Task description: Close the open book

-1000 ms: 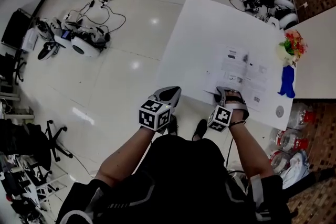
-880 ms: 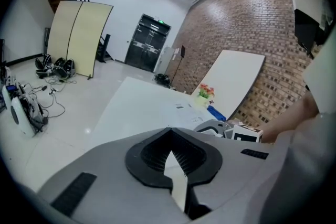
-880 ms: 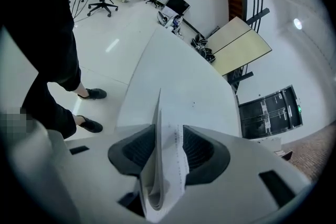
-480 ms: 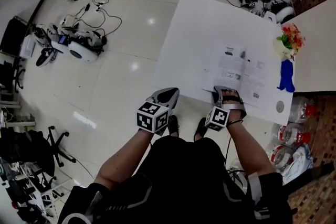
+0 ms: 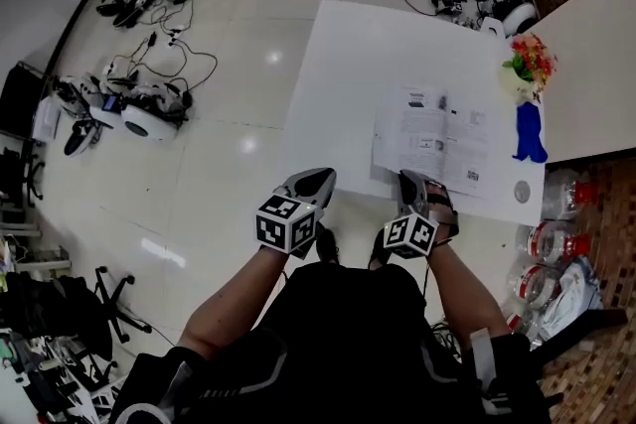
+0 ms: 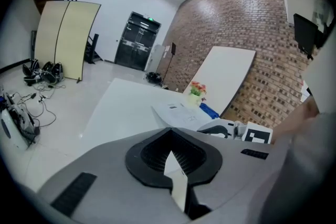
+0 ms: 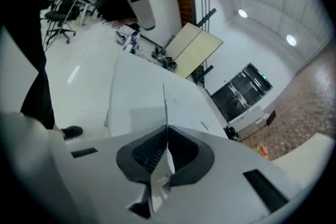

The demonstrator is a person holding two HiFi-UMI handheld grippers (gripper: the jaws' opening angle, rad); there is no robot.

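Note:
The open book (image 5: 434, 136) lies flat on the white table (image 5: 348, 65), printed pages up. My right gripper (image 5: 413, 184) sits at the book's near edge. Its jaws have just been closing, and they now stand shut on a thin leaf of the book. In the right gripper view that leaf (image 7: 164, 105) rises edge-on out of the right gripper (image 7: 167, 150). My left gripper (image 5: 308, 184) hovers off the table's near left corner, shut and holding nothing. From the left gripper (image 6: 170, 157) the book (image 6: 178, 112) shows farther along the table, with the right gripper (image 6: 223, 127) beside it.
A flower vase (image 5: 525, 65), a blue object (image 5: 528, 134) and a small round disc (image 5: 523, 191) stand along the table's right edge. Another white table (image 5: 596, 65) adjoins there. Water bottles (image 5: 552, 238) stand on the floor at right. Cables and devices (image 5: 139, 104) lie on the floor at left.
The right gripper's jaws, open before, have shut on the book's near edge. That hand has rolled and lifted a little. The left gripper has stayed in place.

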